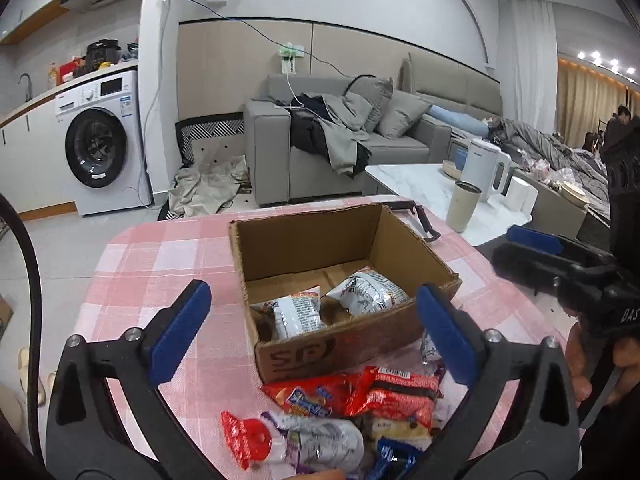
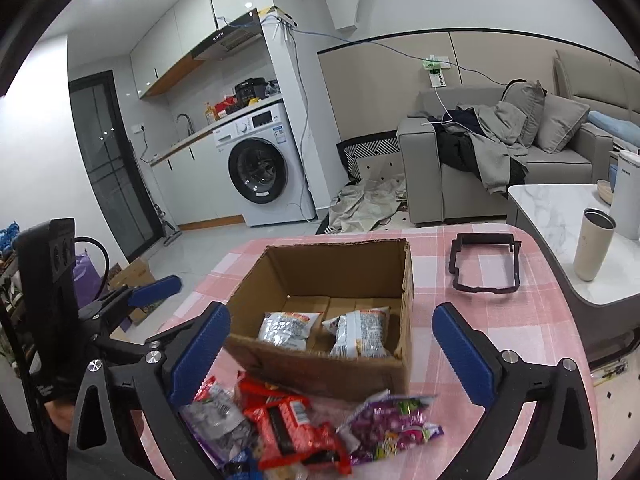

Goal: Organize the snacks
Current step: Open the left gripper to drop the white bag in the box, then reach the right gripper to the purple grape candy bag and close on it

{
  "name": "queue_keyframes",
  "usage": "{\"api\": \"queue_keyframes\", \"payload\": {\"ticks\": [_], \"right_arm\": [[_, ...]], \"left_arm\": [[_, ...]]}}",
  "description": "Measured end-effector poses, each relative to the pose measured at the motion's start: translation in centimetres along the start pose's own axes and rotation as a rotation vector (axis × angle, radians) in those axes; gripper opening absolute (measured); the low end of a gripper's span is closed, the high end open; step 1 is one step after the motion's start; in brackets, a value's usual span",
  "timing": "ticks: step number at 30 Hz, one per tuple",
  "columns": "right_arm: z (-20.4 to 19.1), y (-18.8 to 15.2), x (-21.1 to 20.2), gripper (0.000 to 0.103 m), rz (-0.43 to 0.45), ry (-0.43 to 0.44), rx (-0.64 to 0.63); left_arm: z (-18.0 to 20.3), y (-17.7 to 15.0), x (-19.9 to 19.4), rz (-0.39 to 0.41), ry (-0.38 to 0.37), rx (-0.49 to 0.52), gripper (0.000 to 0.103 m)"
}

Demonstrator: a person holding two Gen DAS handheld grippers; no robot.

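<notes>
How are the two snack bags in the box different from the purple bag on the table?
The two silver bags lie inside the cardboard box; the purple bag lies outside on the pink cloth. The silver bags are shiny white-silver; the purple bag is colourful. Both kinds are sealed, crinkly packets.

Matt brown corrugated cardboard box on pink checked cloth. Inside box, two glossy foil packets; before box, crinkled shiny plastic wrappers. Ribbed blue rubbery pads on matt black plastic.

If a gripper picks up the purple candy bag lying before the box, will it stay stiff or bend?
The purple candy bag looks like thin crinkled film with loose pieces inside, so it will probably sag and shift. Its glossy surface may be slippery. It seems light, and lies flat, so unlikely to roll.
</notes>
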State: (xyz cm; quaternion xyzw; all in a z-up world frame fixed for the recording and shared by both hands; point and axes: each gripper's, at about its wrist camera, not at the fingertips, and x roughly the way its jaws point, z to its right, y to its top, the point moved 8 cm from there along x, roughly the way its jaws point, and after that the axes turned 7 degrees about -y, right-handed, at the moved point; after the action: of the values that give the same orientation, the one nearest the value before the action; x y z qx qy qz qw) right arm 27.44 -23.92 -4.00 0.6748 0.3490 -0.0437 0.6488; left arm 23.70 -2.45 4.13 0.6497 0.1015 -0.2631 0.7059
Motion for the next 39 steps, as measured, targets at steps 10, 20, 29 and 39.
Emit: {"api": "queue_keyframes", "payload": {"ticks": [10, 20, 29, 39], "right_arm": [[0.4, -3.8, -4.1, 0.103, -0.015, -0.005, 0.003], [-0.5, -8.6, -3.3, 0.103, -0.081, -0.024, -0.031], [1.1, -9.6, -1.6, 0.103, -0.136, -0.074, -0.037], [2.7, -11.0, 0.5, 0.103, -0.203, -0.111, -0.040]], "left_arm": [[-1.4, -5.6, -6.1, -0.032, 0.016, -0.025, 0.102], [-2.0, -12.2, -7.8, -0.088, 0.033, -0.026, 0.102], [-0.4, -13.2, -5.0, -0.159, 0.010, -0.017, 0.102], [-0.5, -13.6, -3.1, -0.181, -0.006, -0.054, 0.102]]}}
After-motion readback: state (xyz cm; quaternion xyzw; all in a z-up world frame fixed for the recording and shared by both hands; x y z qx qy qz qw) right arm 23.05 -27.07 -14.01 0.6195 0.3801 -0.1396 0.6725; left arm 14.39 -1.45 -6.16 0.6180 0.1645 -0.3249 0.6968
